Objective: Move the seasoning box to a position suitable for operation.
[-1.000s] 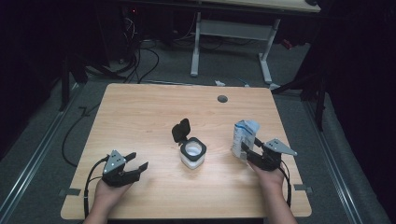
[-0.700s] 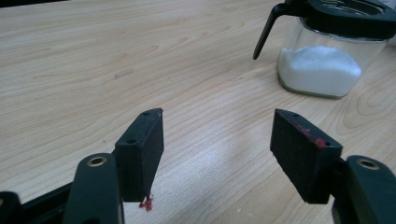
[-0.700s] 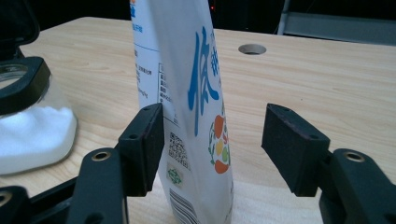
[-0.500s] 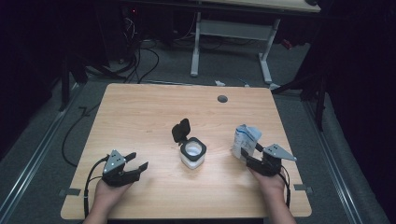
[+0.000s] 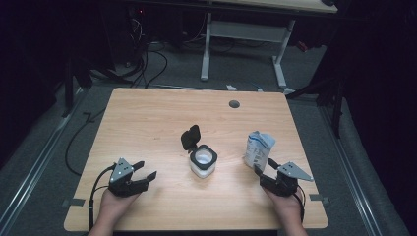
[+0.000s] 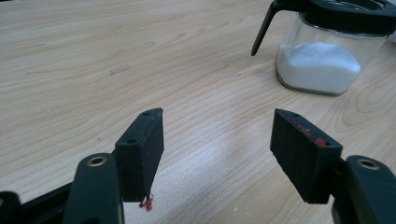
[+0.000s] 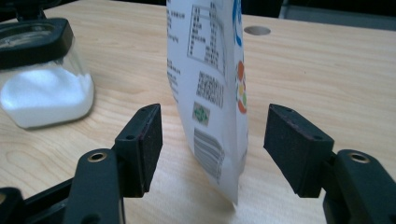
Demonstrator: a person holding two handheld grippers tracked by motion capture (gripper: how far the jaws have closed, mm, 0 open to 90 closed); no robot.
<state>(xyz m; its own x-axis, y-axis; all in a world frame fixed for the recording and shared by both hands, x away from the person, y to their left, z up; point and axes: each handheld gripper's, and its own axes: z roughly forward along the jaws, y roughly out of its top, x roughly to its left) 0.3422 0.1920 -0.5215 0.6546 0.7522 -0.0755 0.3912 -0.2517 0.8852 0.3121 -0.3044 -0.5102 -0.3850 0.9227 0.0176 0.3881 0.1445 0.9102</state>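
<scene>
High view: on the surface (image 5: 147,123), a white pouch (image 5: 258,150) stands upright at the right tool's (image 5: 264,169) twelve o'clock, freed between just-spread jaws. Left tool (image 5: 145,169) idles spread, open jar (image 5: 203,162) at two o'clock.

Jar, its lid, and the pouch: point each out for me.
Jar (image 5: 202,164), high view, on its clear glass wall.
Lid (image 5: 190,137), high view, on the open black flap.
Pouch (image 7: 208,79), right gripper view, on its printed side.
</scene>
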